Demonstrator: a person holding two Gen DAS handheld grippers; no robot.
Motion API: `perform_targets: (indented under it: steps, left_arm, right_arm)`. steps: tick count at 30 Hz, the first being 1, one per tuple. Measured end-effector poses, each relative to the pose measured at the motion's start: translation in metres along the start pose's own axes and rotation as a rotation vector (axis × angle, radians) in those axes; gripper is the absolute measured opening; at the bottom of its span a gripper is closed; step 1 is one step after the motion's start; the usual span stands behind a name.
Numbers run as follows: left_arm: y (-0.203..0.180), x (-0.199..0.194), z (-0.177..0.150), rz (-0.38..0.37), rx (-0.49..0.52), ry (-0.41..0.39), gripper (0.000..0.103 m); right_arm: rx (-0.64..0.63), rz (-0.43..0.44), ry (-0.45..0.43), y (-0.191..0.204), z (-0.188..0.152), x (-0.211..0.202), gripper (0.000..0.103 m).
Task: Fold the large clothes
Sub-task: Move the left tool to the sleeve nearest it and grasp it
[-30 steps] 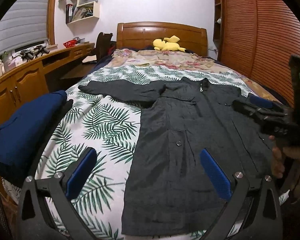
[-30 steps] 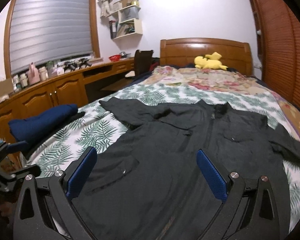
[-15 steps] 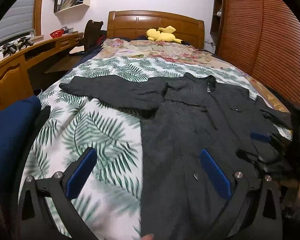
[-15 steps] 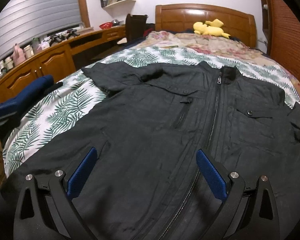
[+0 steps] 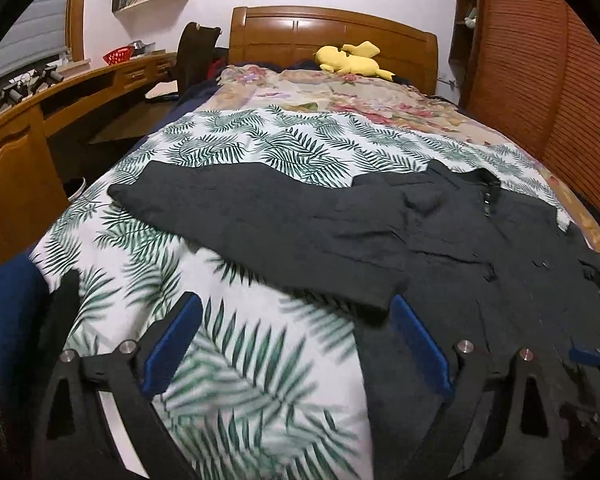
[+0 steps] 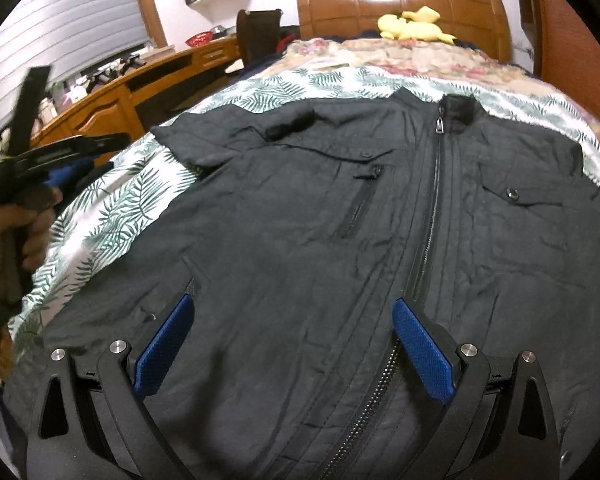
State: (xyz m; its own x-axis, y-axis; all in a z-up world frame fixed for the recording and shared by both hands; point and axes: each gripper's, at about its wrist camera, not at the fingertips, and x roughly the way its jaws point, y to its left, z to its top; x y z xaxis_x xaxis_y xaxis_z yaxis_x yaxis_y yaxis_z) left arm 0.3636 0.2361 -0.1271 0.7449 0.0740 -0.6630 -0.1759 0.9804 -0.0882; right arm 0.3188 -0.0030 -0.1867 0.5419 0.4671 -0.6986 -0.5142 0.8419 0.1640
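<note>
A dark jacket [image 6: 340, 240] lay zipped and face up on the palm-print bedspread [image 5: 240, 360], one sleeve [image 5: 260, 224] stretched toward nine o'clock. A pinch there risked catching the bedspread too, or only one layer, skewing the fold. The left tongs [image 5: 296, 344] hung over bare bedspread, the sleeve's lower edge at their one o'clock; their jaws, just narrowing, stood wide and held nothing. The right tongs [image 6: 292, 344] gaped empty above the jacket's front, apparently clear of it.
</note>
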Motion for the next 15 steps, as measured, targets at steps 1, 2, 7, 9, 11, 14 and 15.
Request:
perform_targets:
  steps: [1,2,7,9,11,14,15]
  left_arm:
    - [0.003,0.010,0.004,0.001,-0.005,0.005,0.094]
    - [0.006,0.016,0.007,-0.003,-0.012,0.006,0.094]
    - [0.024,0.057,0.025,-0.051,-0.091,0.059,0.084]
    - [0.029,0.069,0.031,-0.048,-0.109,0.065,0.083]
    - [0.037,0.081,0.035,-0.027,-0.136,0.072,0.081]
    - [0.056,0.093,0.036,-0.004,-0.212,0.084,0.077]
    - [0.062,0.097,0.036,0.004,-0.229,0.089,0.075]
  right_arm:
    - [-0.004,-0.005,0.000,0.000,0.000,-0.001,0.101]
    - [-0.011,-0.015,-0.003,0.000,0.000,-0.002,0.101]
    - [-0.028,-0.049,0.001,-0.001,0.000,0.001,0.101]
    - [-0.030,-0.050,0.007,-0.002,-0.001,0.004,0.101]
    - [-0.032,-0.053,0.011,-0.001,-0.001,0.006,0.101]
    - [-0.042,-0.058,0.013,0.000,-0.002,0.007,0.101]
    - [-0.045,-0.063,0.010,0.001,-0.003,0.008,0.101]
